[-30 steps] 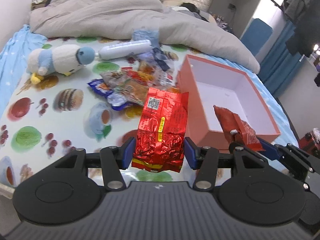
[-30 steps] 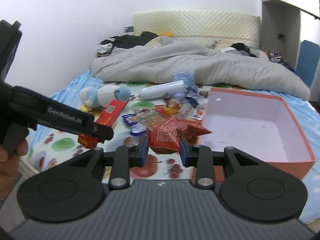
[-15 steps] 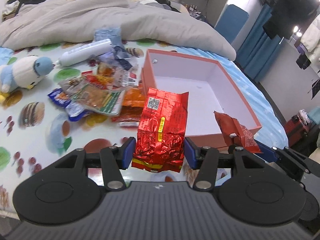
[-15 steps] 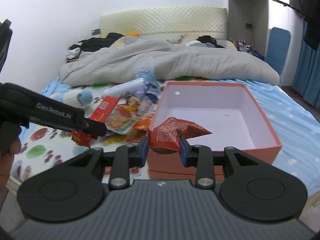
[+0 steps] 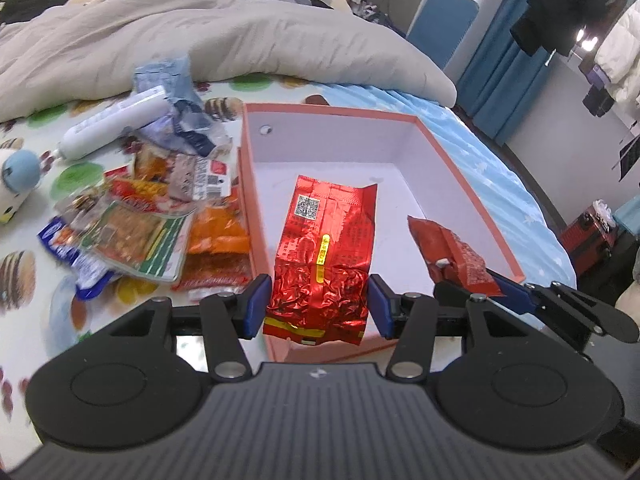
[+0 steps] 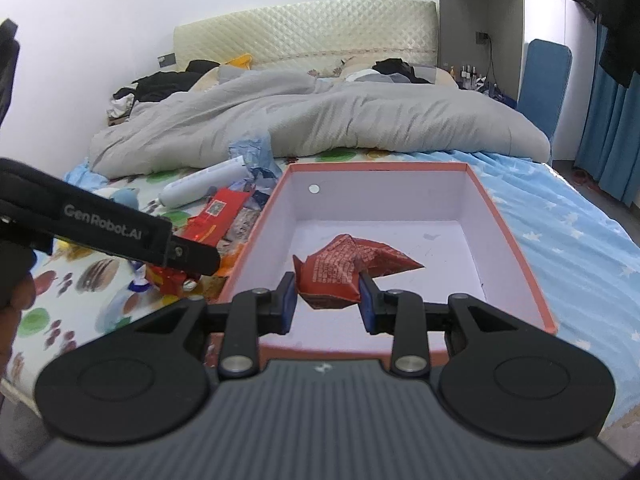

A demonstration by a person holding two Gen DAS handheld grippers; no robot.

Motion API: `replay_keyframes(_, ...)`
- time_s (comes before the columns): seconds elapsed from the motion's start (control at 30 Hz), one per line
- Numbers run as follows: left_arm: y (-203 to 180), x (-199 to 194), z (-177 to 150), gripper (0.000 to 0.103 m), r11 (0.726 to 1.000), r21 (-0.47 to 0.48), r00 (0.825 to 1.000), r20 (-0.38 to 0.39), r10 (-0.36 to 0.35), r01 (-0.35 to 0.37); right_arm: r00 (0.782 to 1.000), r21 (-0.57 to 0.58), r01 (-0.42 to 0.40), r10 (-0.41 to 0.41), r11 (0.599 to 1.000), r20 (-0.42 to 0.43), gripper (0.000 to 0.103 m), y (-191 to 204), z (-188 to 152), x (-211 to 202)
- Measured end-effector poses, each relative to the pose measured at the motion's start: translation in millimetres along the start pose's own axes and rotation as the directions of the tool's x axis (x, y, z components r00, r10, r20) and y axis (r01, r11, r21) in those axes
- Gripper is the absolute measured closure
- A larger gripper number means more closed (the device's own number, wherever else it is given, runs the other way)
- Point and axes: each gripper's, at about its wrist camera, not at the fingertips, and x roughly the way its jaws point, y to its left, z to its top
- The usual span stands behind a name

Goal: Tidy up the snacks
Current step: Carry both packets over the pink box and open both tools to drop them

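Note:
My left gripper (image 5: 318, 306) is shut on a shiny red foil packet (image 5: 324, 256) and holds it over the near edge of the open orange box (image 5: 472, 184). My right gripper (image 6: 327, 302) is shut on a crumpled dark red snack bag (image 6: 348, 268) and holds it above the box's white inside (image 6: 400, 236). The right gripper with its bag also shows in the left wrist view (image 5: 456, 256), at the box's right side. The left gripper and its packet show in the right wrist view (image 6: 200, 236), left of the box.
A pile of loose snack packets (image 5: 156, 208) lies on the bed left of the box, with a white tube (image 5: 116, 128) and a plush toy (image 5: 16, 176) beyond. A grey duvet (image 6: 320, 120) lies behind. The bed edge is near me.
Both grippers moved right and forward with their packets, from beside the snack pile to over the orange box. Neither grip has changed.

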Motion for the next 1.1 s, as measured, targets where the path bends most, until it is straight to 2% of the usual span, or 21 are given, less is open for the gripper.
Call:
replay_keyframes(0.5, -1.0, 104.6, 46.1, 0.045, 0.998, 0.038, 0.993, -0.108, -0.048, 0.053, 0.994, 0.059, 0.042, -0.036, 0.997, -0.103, 0.067, -47.2, 1.5, 77.7)
replay_keyframes(0.7, 0.3, 130.4, 56.7, 0.045, 0.997, 0.047, 0.988, -0.141, -0.058, 0.065, 0.989, 0.103, 0.042, -0.027, 0.994, -0.144, 0.067, -60.3, -6.9, 101.6)
replay_keyframes(0.93, -0.5, 138.5, 60.7, 0.045, 0.996, 0.049, 0.988, -0.139, -0.06, 0.068, 0.982, 0.129, 0.032, -0.007, 0.991, -0.19, 0.064, -63.5, -17.6, 113.8)
replay_keyframes(1.0, -1.2, 138.2, 61.1, 0.044, 0.996, 0.06, 0.988, -0.142, -0.06, 0.069, 0.981, 0.136, 0.031, -0.004, 0.99, -0.193, 0.062, -63.8, -17.6, 114.0)
replay_keyframes(1.07, -1.3, 136.1, 61.3, 0.043, 0.996, 0.065, 0.988, -0.142, -0.056, 0.066, 0.98, 0.139, 0.031, -0.003, 0.99, -0.199, 0.041, -63.6, -16.8, 112.3)
replay_keyframes(1.1, -1.5, 133.3, 60.9, 0.043, 0.996, 0.064, 0.989, -0.139, -0.057, 0.067, 0.981, 0.142, 0.034, -0.005, 0.989, -0.196, 0.038, -64.3, -16.3, 110.7)
